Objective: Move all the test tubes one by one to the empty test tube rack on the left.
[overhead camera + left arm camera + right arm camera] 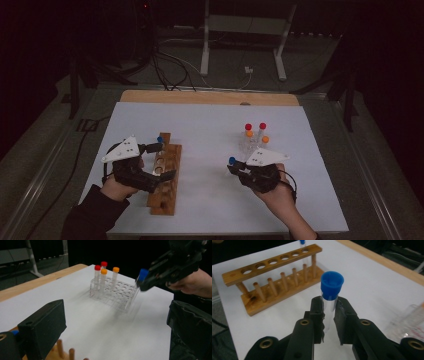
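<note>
From my seat, each hand carries a black, blocky gripper topped with a grey three-cornered plate dotted with small dark marks — the left gripper (161, 161) and the right gripper (233, 167) look alike. In the right gripper view I see brass-coloured ringed screw holes along the black arms and rough-edged flat pads (317, 312). A thin black cable loops off the right one. The left arm wears a dark sleeve (95, 216) — the hands are bare.

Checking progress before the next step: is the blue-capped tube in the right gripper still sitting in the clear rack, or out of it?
Out. The right gripper clamps the blue-capped tube clear of the clear rack.
</note>
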`<act>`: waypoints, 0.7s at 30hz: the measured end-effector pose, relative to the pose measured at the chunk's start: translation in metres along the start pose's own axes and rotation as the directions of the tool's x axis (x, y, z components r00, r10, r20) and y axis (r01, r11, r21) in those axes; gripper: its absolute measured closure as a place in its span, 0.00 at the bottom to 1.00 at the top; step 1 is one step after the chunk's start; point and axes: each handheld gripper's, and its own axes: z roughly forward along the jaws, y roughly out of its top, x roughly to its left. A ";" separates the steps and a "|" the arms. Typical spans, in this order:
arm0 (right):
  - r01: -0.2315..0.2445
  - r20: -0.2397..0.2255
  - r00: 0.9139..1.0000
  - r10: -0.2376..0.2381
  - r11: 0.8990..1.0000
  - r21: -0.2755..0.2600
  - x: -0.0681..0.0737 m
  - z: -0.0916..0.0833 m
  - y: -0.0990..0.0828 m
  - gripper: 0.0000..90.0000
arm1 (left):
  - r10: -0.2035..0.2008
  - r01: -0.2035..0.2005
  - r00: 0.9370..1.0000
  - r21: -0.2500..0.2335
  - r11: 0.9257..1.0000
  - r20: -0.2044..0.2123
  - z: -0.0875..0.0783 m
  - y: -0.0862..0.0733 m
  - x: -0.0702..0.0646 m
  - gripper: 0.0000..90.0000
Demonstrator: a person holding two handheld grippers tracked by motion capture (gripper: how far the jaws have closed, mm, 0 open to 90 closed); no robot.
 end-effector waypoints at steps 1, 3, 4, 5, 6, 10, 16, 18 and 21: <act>0.001 -0.009 1.000 -0.001 1.000 0.005 0.002 0.002 0.000 0.85 | 0.006 -0.006 1.000 0.003 1.000 0.002 0.002 0.002 -0.003 0.04; 0.006 -0.029 1.000 -0.006 1.000 0.012 0.007 0.006 0.000 0.85 | 0.019 -0.019 1.000 0.012 1.000 0.011 0.007 0.005 -0.008 0.04; 0.011 -0.037 0.999 -0.010 1.000 0.016 0.009 0.008 0.000 0.85 | 0.025 -0.026 1.000 0.015 1.000 0.018 0.010 0.006 -0.011 0.04; 0.015 -0.047 0.999 -0.014 1.000 0.017 0.011 0.010 0.000 0.85 | 0.030 -0.030 0.999 0.018 0.999 0.022 0.012 0.007 -0.013 0.04; 0.017 -0.056 0.998 -0.016 1.000 0.020 0.014 0.011 0.001 0.85 | 0.032 -0.032 0.999 0.022 0.999 0.028 0.014 0.007 -0.016 0.05; 0.030 -0.083 0.996 -0.028 0.999 0.034 0.020 0.016 0.002 0.85 | 0.048 -0.049 0.998 0.036 0.998 0.034 0.023 0.010 -0.023 0.06; 0.042 -0.113 0.993 -0.037 0.998 0.041 0.028 0.019 0.004 0.85 | 0.059 -0.062 0.997 0.054 0.997 0.047 0.036 0.010 -0.031 0.15; 0.044 -0.121 0.992 -0.039 0.998 0.039 0.030 0.020 0.005 0.85 | 0.069 -0.072 0.996 0.058 0.996 0.051 0.041 0.010 -0.033 0.19; 0.051 -0.127 0.991 -0.045 0.998 0.045 0.033 0.022 0.006 0.85 | 0.075 -0.080 0.995 0.071 0.994 0.066 0.048 0.011 -0.037 0.21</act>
